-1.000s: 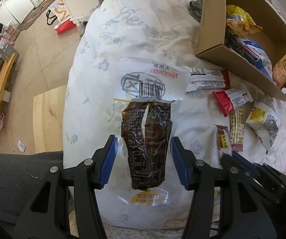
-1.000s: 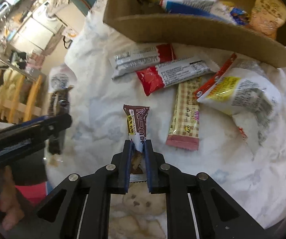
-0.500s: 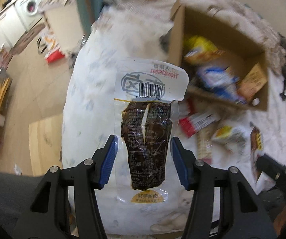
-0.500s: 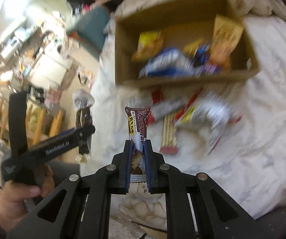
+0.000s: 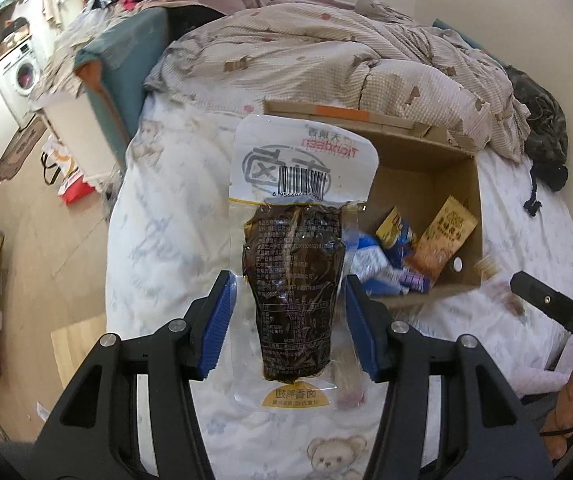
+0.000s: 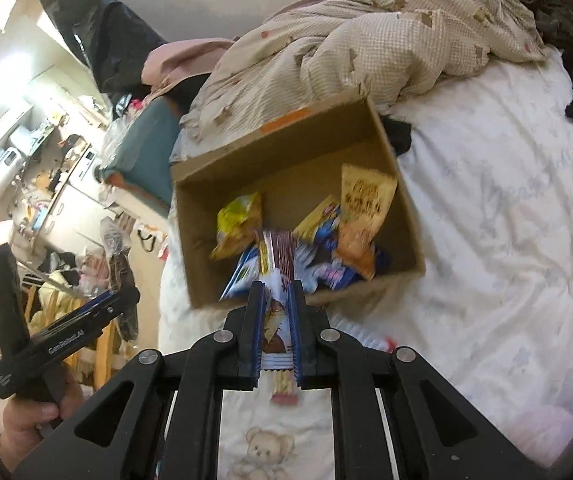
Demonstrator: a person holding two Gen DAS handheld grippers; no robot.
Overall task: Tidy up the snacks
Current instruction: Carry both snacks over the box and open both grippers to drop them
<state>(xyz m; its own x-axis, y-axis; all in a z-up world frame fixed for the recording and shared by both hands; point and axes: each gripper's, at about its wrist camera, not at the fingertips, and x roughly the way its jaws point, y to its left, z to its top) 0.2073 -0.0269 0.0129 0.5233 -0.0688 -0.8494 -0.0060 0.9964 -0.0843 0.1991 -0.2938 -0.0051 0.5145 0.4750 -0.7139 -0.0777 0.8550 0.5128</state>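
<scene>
My left gripper (image 5: 290, 320) is shut on a clear pouch of dark brown food (image 5: 298, 184) with a white barcode top, held in the air over the bed. Just behind and to the right of it is the open cardboard box (image 5: 426, 160), with several snack packets inside. My right gripper (image 6: 276, 304) is shut on a brown and white snack bar (image 6: 276, 256), whose tip reaches over the near wall of the box (image 6: 286, 152). In the right wrist view the left gripper (image 6: 118, 300) and its pouch (image 6: 116, 256) hang to the left of the box, with a hand on the handle.
A crumpled checked quilt (image 5: 326, 48) lies behind the box. A dark bundle (image 5: 542, 128) sits at the far right. One striped bar (image 6: 284, 388) lies on the white sheet (image 6: 506, 220) under my right gripper. A teal piece of furniture (image 5: 134, 60) stands left of the bed.
Both grippers have risen off the sheet with their packets and swung towards the box. The loose snacks on the sheet have dropped below the view, and the box's inside now shows.
</scene>
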